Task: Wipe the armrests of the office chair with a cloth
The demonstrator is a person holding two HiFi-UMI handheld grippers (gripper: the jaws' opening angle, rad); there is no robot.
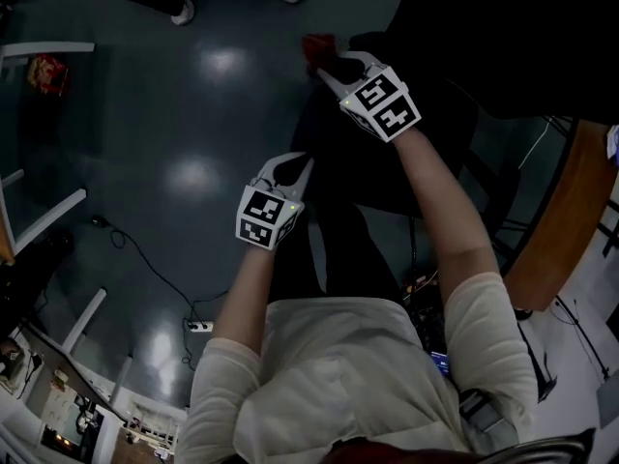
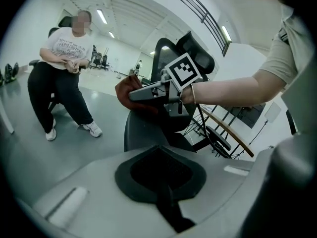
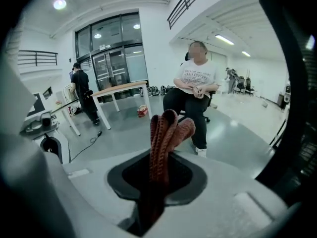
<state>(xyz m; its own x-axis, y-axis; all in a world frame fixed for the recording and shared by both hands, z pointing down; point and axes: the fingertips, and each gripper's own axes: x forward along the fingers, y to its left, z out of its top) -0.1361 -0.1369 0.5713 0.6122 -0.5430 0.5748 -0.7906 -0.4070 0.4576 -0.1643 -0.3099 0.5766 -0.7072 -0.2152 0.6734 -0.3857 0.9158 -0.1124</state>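
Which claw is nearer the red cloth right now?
Right. The right claw is shut on the cloth, gripping it directly. The left claw, shut with nothing in it, hangs apart from the cloth, nearer the person's body.

The cloth [image 3: 166, 133] is rust-red with a ribbed knit pattern. The right tongs [image 3: 157, 182] and the left tongs [image 2: 161, 180] are pale grey with black inner pads. Their marker cubes [image 1: 382, 104] bear black-and-white squares. The office chair [image 2: 143, 133] is black. The floor [image 1: 193, 114] is a glossy dark blue-grey.
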